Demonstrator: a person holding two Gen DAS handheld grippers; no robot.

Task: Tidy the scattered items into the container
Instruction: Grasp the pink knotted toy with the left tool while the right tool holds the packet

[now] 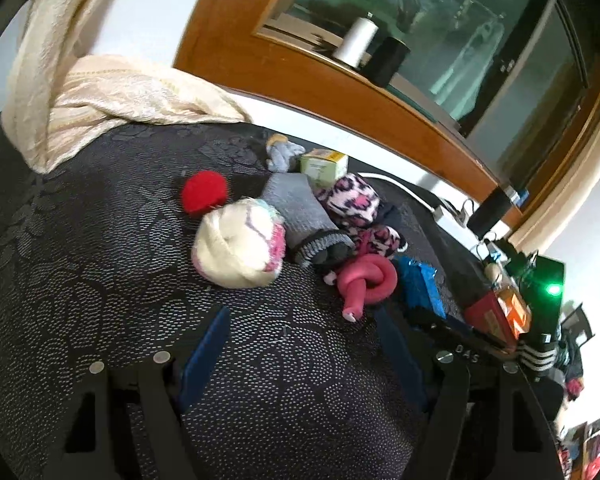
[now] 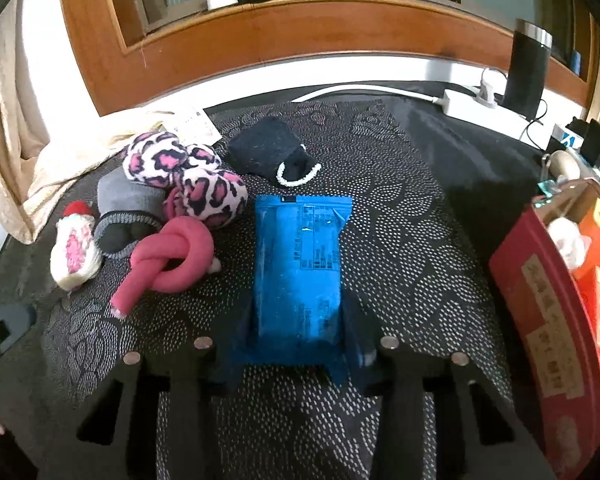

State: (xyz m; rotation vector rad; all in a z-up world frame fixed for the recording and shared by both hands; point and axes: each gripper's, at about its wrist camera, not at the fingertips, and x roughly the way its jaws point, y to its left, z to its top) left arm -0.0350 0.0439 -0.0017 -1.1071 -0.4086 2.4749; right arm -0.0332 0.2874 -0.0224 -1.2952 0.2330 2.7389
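Observation:
A blue foil packet (image 2: 300,264) lies on the dark patterned cloth (image 2: 400,240), and my right gripper (image 2: 300,312) is shut on its near end, one finger against each side. To its left sit a knotted pink sock (image 2: 172,260), leopard-print socks (image 2: 188,176), a grey sock (image 2: 124,204), a white rolled sock (image 2: 74,256) and a dark sock with white trim (image 2: 268,152). A red cardboard box (image 2: 540,300) stands at the right with white items inside. My left gripper (image 1: 302,316) is open over bare cloth, just short of the knotted pink sock (image 1: 366,280).
A cream cloth (image 1: 100,96) is bunched at the back left. A small green carton (image 1: 324,164) and a red ball (image 1: 203,197) lie among the socks. Behind runs a wooden window frame (image 2: 300,28), with a white power strip (image 2: 472,106) and a black cylinder (image 2: 526,72).

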